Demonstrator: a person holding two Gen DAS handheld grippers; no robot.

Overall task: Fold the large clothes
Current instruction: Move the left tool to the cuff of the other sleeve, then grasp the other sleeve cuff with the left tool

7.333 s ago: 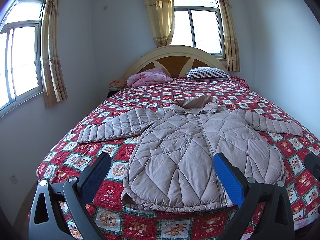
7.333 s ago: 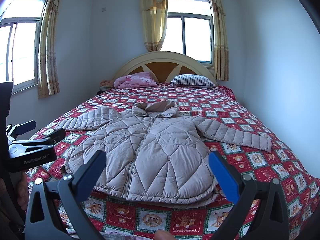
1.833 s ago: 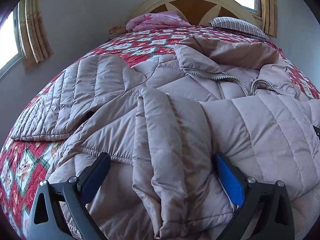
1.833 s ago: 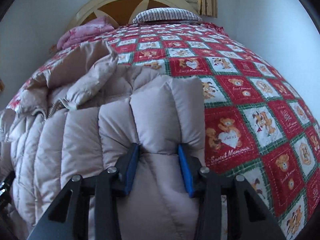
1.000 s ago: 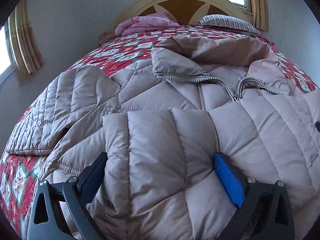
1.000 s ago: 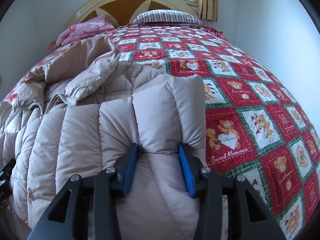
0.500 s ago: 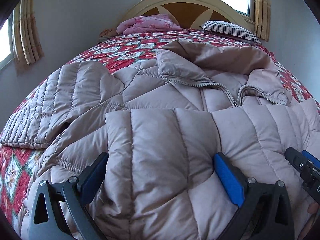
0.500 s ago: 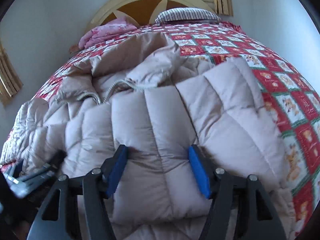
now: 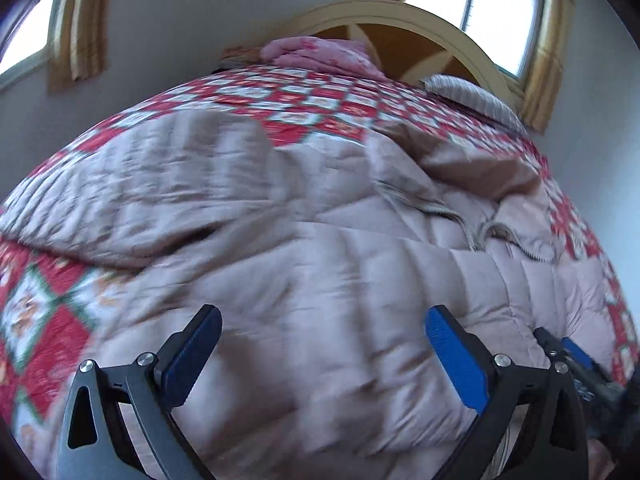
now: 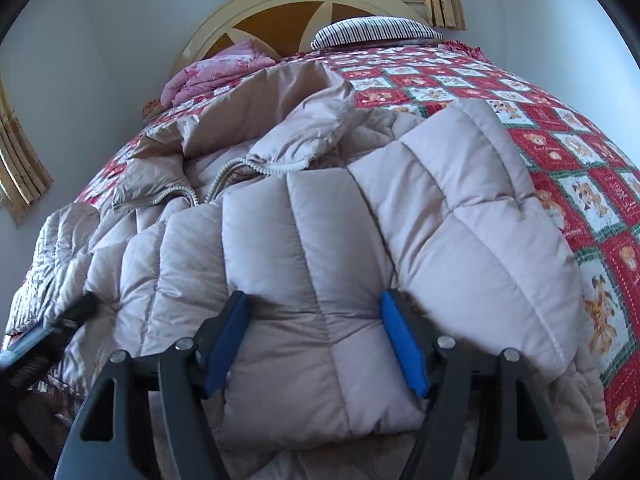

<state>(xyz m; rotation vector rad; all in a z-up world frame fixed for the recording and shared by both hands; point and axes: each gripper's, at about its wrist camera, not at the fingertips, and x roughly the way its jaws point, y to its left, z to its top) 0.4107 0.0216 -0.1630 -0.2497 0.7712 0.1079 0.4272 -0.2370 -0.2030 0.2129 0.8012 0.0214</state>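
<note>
Puffer jacket point(image 10: 304, 240), beige and quilted, lies across the red patchwork bedspread point(image 10: 580, 152), its right sleeve folded over the body. Left gripper point(image 9: 320, 356) gapes wide above the blurred padding, released. Right gripper point(image 10: 316, 344) is opening, the sleeve cuff bulging between its blue pads point(image 10: 400, 344).

Motion blur smears the left wrist view, softening the quilted beige puffer jacket point(image 9: 320, 280) and red patchwork teddy-bear bedspread point(image 9: 40, 320). The jacket's hem runs off the bottom edge in both views. The arched cream wooden headboard point(image 10: 296, 4) is partly hidden behind bedding.
</note>
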